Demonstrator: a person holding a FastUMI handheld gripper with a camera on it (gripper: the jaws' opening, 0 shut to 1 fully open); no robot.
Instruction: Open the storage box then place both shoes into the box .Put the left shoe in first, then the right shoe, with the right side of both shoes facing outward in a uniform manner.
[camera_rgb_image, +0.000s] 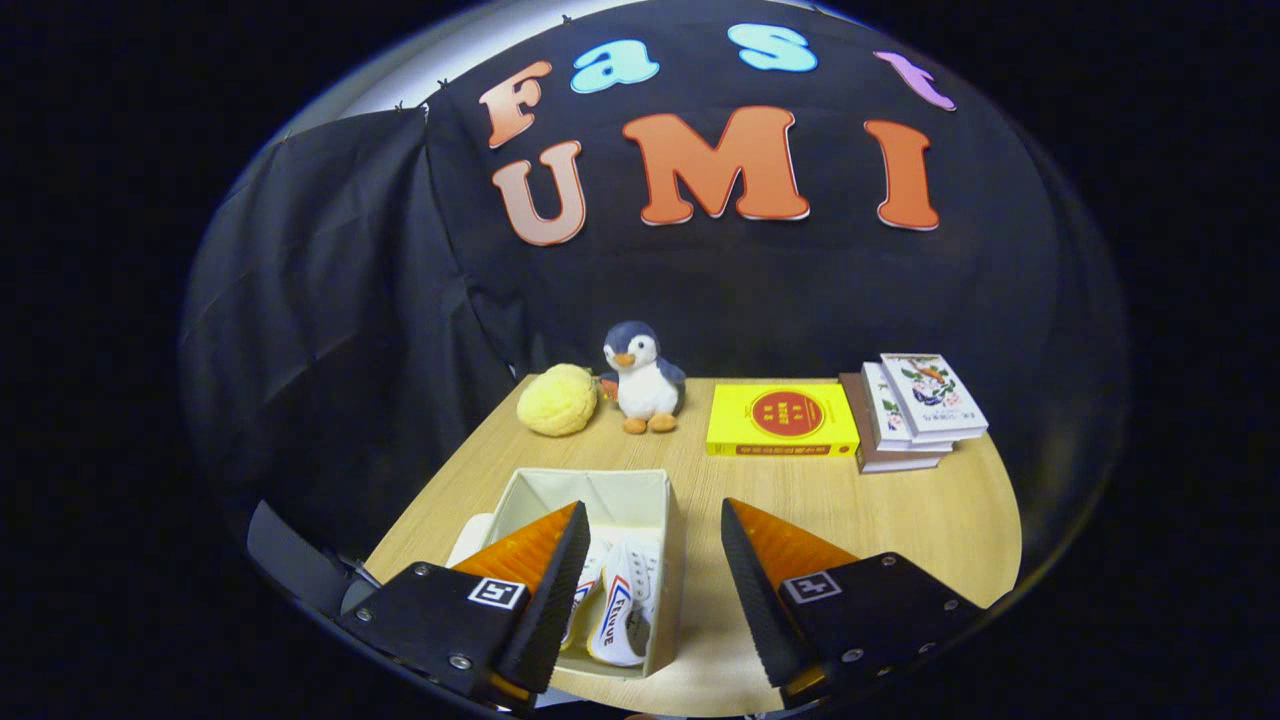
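The gripper (652, 580) hangs above the near part of a light wooden table (900, 510), its 2 fingers spread wide with nothing between them but the right wall of the box and bare table. Each finger has an orange outer face and a black ribbed inner pad, and each black base carries a small square marker.

The storage box (640, 500) is an open, cream-coloured fabric bin standing on the table just under and ahead of the left finger (545, 570). Its right wall lies in the gap between the fingers, closer to the left one. Inside it sit 2 white shoes (622, 610) side by side, standing on edge, with coloured trim showing on their sides. The left finger overlaps part of the nearer shoe, so how that one lies cannot be told fully. A pale flap (470, 535), apparently the box's lid, shows just left of the box.

The right finger (765, 570) hovers over bare table, clear of the box.

Beyond the fingers, along the far edge of the table, stand a yellow fluffy ball (557, 400), a penguin plush toy (642, 378) touching or just beside it, a yellow book (783, 420) lying flat, and a stack of books (910, 410) to its right.
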